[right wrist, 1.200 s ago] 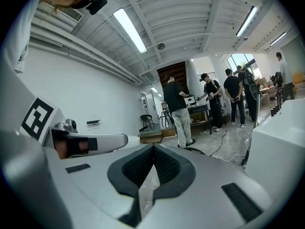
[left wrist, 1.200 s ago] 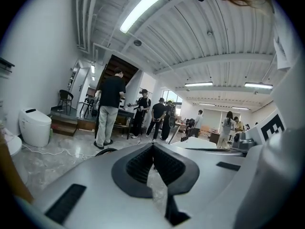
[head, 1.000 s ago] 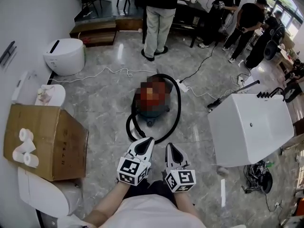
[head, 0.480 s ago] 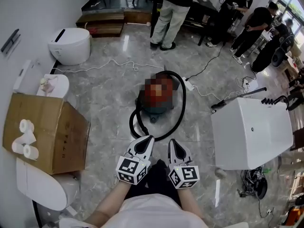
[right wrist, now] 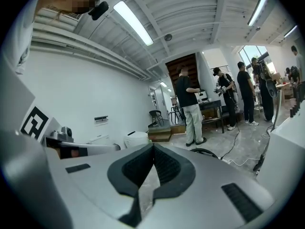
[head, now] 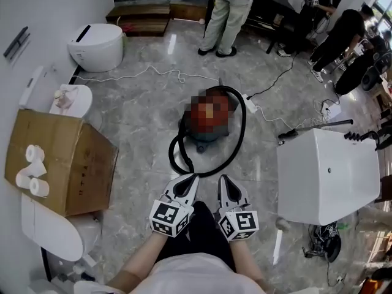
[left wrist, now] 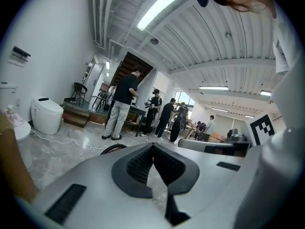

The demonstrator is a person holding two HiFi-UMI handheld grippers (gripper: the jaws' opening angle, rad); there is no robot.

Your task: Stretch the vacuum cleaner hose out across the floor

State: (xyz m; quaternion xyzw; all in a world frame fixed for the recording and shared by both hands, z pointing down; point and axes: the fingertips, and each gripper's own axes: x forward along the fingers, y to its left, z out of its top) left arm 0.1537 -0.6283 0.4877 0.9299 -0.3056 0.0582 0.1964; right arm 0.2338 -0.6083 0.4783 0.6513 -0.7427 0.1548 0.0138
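The black hose lay on the grey floor at the middle of the head view, not stretched out. It was curled in one wide loop round the vacuum. From the vacuum's top it arched over to the right and ran down that side. It then swept round below the body and curled up to its lower left side. The vacuum, a round canister with a dark base, stood upright inside the loop. In my left gripper view only a short black arc of hose showed, left of centre. My right gripper view showed a similar arc, right of centre.
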